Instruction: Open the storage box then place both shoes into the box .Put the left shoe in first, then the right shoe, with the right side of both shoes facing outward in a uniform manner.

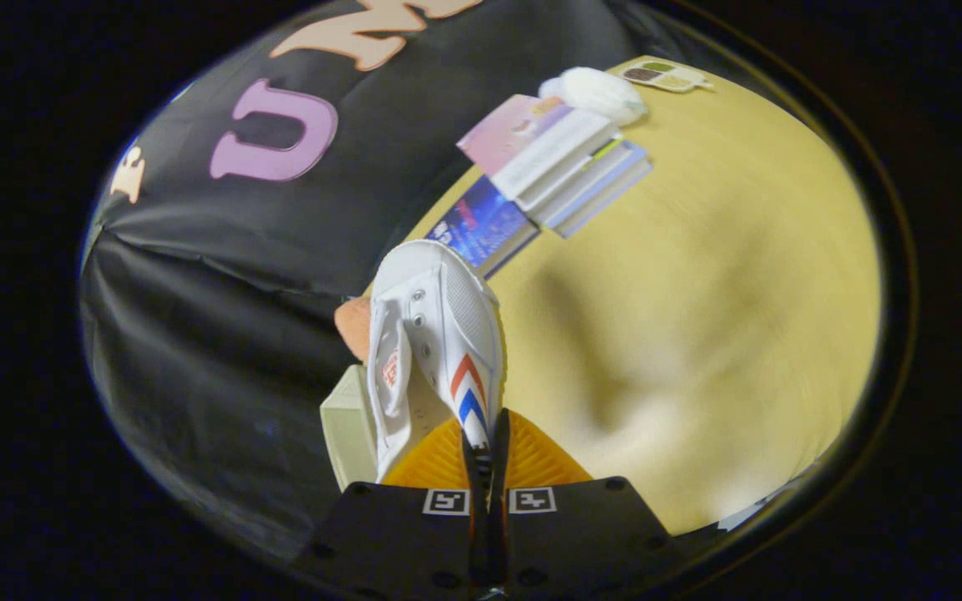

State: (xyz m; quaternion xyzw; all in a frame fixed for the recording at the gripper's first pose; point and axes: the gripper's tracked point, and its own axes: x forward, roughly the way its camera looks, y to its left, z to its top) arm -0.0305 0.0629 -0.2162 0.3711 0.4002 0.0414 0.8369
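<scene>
Yellow-tan wood makes up the desk, which takes the right and far part of the scene; its surface is blurred. Black cloth forms the booth wall on the left. A stack of books lies at the far side of the desk, and a blue-covered book lies just nearer, beside it. A white fluffy object rests at the far end of the stack, with a small flat palette-like item beyond it. A pale box-like object, partly hidden, sits to the left of the fingers; what it is cannot be told. The white shoe, with red and blue chevron stripes on its side, stands up from the fingers, toe pointing away and its opening turned left. The gripper has its fingers drawn narrow, both pressing on the shoe's side wall near the stripes. An orange rounded shape shows behind the shoe.
</scene>
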